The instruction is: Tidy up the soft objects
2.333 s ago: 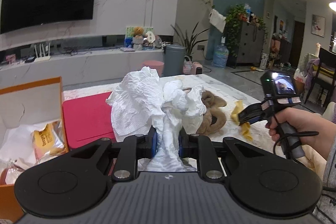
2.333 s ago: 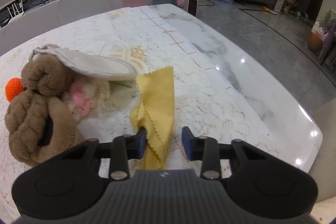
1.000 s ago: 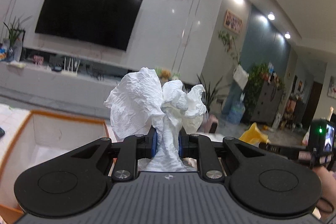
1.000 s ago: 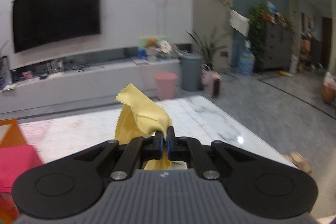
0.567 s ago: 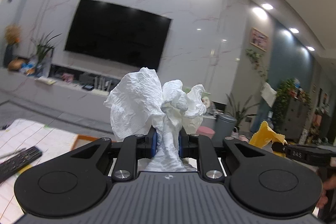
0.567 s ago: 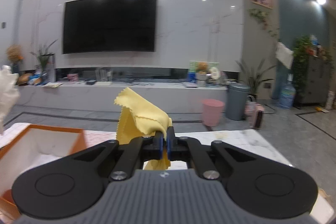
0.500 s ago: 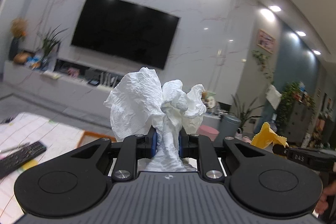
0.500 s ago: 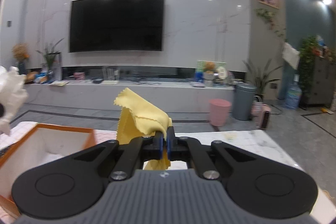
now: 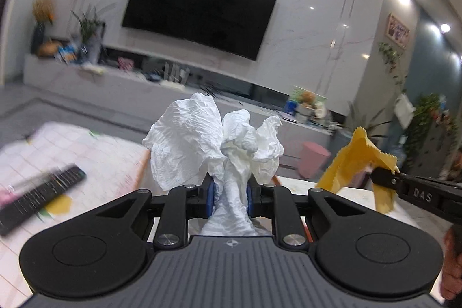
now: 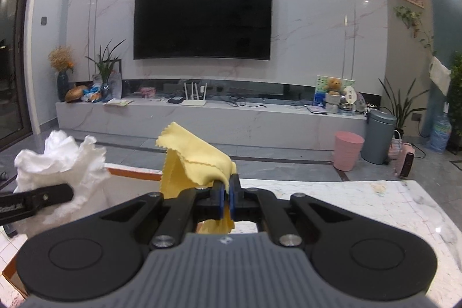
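Observation:
My left gripper (image 9: 229,197) is shut on a crumpled white tissue (image 9: 202,146), which fans out above its blue pads. In the right wrist view that tissue (image 10: 62,160) and the left gripper's black finger (image 10: 37,199) show at the left, over the orange-rimmed box (image 10: 135,172). My right gripper (image 10: 226,202) is shut on a yellow cloth (image 10: 193,159) with zigzag edges. The left wrist view shows the same yellow cloth (image 9: 358,163) at the right, pinched by the right gripper (image 9: 385,178). Both are held up in the air, side by side.
A black remote control (image 9: 37,197) lies on the patterned table (image 9: 95,152) at the left. The box's orange rim (image 9: 143,166) shows just behind the tissue. The white marble table (image 10: 361,201) stretches right. A pink bin (image 10: 348,150) and grey bin (image 10: 378,136) stand on the floor beyond.
Both grippers have swung left with their loads, from the table's right part toward the orange box. The remote has come into the left view; the tissue now shows in the right view.

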{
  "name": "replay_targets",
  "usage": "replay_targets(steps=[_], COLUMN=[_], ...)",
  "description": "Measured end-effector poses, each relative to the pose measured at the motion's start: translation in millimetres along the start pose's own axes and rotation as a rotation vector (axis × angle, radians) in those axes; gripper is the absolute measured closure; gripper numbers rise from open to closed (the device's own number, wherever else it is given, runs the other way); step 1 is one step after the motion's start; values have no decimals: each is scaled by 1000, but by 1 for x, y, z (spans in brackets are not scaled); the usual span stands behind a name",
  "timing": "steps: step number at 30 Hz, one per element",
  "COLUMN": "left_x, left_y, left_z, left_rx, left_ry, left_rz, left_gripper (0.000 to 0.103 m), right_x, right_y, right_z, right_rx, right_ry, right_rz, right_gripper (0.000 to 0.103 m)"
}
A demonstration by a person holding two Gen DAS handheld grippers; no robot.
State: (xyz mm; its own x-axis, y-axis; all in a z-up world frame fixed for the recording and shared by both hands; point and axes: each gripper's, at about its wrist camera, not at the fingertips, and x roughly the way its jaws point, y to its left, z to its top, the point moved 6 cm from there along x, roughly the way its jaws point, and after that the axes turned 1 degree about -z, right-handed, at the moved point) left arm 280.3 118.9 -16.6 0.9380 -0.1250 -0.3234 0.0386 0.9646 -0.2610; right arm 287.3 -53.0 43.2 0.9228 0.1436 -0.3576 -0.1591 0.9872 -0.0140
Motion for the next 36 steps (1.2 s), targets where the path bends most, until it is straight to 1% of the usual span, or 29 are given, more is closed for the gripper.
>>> replay_targets(steps=[3,5,7,9,12,15,17,19,21,23,25,26,28,30,32,35,36], left_x=[-3,2,14,25,41,48,49,48,47,47,50,50,48,48,44,40,38], left_y=[-1,1,4,12,23,34,39,41,45,46,45,46,46,41,39,40,39], left_z=[7,9,7,1,-12,-24,-27,-24,-21,-23,-23,-23,-22,-17,-13,-9,-8], left_rx=[53,38,-6,-65,-122,-168,-180,-192,-206,-217,-230,-236,-225,-208,-199,-212,-211], left_ry=[-59,-59,-28,13,123,185,206,198,197,220,235,236,233,222,205,196,194], left_rz=[39,42,37,51,78,89,87,82,76,74,82,88,80,80,83,104,115], left_gripper=[80,79,79,79,79,79,77,76,70,70,65,54,45,29,26,14,13], right_x=[8,13,18,24,30,32,33,35,38,39,39,39,39,38,36,36,36], right_y=[11,15,16,13,12,12,15,17,20,23,28,30,35,40,44,50,52], right_z=[-3,-5,-6,-7,-7,-9,-12,-15,-17,-20,-20,-20,-17,-13,-10,-7,-5], right_rx=[-21,-28,-26,-27,-2,1,-7,-9,-5,-3,-15,-25,-41,-58,-85,-123,-131], right_ry=[7,16,24,29,39,45,46,52,63,72,71,70,66,58,51,51,52], right_rz=[9,5,3,-3,-2,17,23,32,40,49,57,62,67,75,73,65,64], right_gripper=[103,103,103,103,103,103,103,103,103,103,103,103,103,103,103,103,103])
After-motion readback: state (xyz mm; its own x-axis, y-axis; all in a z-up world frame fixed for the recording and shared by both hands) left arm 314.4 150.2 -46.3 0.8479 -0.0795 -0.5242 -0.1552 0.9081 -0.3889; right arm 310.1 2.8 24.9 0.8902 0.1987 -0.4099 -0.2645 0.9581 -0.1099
